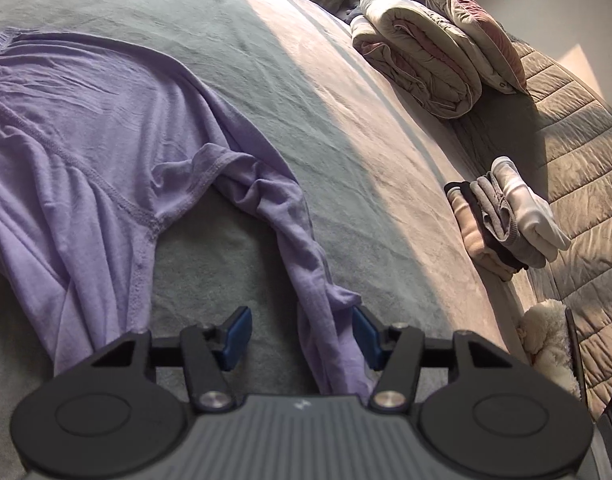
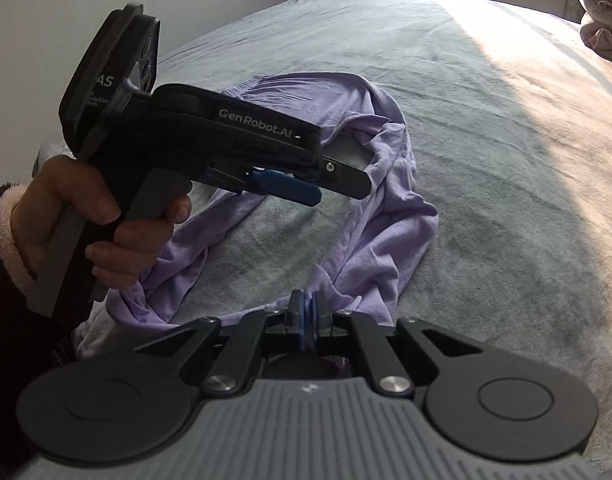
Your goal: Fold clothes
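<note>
Garment: lilac shirt [image 1: 85, 128] lies rumpled on the grey bedspread [image 1: 233, 40].
Left gripper [image 1: 301, 334]: jaws apart, a twisted sleeve between them (touching only the right pad).
Right gripper [image 2: 308, 314]: clamped on the shirt's edge.

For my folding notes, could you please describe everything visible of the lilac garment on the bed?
The lilac thin knit garment lies crumpled and unfolded on the grey-green bed cover, its stitched seams and hems showing. One twisted sleeve-like strip runs between the pads of the left gripper, which are apart, touching only one pad. The right gripper is shut on another edge.
</note>
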`<state>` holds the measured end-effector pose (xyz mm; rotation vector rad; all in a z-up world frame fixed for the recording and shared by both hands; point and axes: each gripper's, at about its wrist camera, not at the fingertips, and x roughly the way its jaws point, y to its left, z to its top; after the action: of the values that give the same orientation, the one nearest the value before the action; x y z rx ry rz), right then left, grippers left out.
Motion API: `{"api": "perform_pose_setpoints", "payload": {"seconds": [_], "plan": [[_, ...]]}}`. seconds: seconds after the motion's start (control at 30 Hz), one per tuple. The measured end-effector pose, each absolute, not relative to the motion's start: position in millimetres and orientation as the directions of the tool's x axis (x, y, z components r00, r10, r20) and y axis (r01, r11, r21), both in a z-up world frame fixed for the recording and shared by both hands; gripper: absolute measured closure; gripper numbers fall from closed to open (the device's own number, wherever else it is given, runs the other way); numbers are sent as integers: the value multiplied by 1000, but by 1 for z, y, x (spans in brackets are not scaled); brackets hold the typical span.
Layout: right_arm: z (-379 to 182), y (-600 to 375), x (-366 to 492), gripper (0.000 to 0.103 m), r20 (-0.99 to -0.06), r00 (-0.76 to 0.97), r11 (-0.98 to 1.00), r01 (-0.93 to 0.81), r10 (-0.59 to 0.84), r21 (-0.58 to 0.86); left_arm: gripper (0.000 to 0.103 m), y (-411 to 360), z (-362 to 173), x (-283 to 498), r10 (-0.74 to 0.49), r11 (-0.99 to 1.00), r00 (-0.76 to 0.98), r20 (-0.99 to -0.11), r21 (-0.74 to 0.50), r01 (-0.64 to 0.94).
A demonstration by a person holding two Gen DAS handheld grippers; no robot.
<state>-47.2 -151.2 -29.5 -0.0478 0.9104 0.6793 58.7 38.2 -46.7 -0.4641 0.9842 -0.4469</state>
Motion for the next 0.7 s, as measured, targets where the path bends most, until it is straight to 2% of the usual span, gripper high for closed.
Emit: {"api": "perform_pose_setpoints", "payload": {"seconds": [0.03, 0.1, 0.13, 0.17, 0.23, 0.3, 0.33, 0.5, 0.63, 0.67, 0.7], "plan": [[-30, -148, -47, 98, -743, 414, 786, -570, 526, 239, 64, 36, -48, 59, -543, 823, 478, -690, -550, 141], [-30, -146, -47, 95, -743, 407, 778, -580, 532, 240, 99, 33, -53, 61, -491, 858, 475, -730, -501, 116], [-28, -146, -46, 95, -740, 408, 778, -581, 534, 241, 99, 33, -53, 62, -476, 867, 475, -740, -486, 112], [-26, -148, -45, 89, -734, 413, 779, -575, 539, 249, 99, 33, -53, 62, -471, 870, 475, -743, -480, 112], [-21, -160, -38, 84, -718, 446, 806, -526, 534, 272, 99, 36, -51, 61, -471, 870, 476, -742, -480, 113], [-21, -172, -27, 58, -707, 487, 839, -459, 512, 291, 99, 37, -50, 60, -463, 876, 481, -744, -466, 124], [-22, -178, -21, 57, -705, 509, 857, -420, 495, 298, 99, 37, -49, 59, -460, 879, 483, -745, -460, 128], [-43, -192, 12, 57, -706, 567, 905, -267, 425, 331, 99, 37, -51, 59, -461, 879, 480, -746, -458, 133], [-60, -188, 24, 57, -647, 620, 894, -259, 444, 365, 99, 38, -52, 60, -473, 871, 479, -740, -475, 126], [-61, -186, 25, 62, -630, 633, 891, -265, 449, 368, 99, 38, -52, 60, -482, 865, 478, -734, -485, 128], [-62, -185, 26, 83, -623, 639, 890, -267, 451, 371, 99, 37, -53, 60, -493, 859, 475, -729, -496, 131]]}}
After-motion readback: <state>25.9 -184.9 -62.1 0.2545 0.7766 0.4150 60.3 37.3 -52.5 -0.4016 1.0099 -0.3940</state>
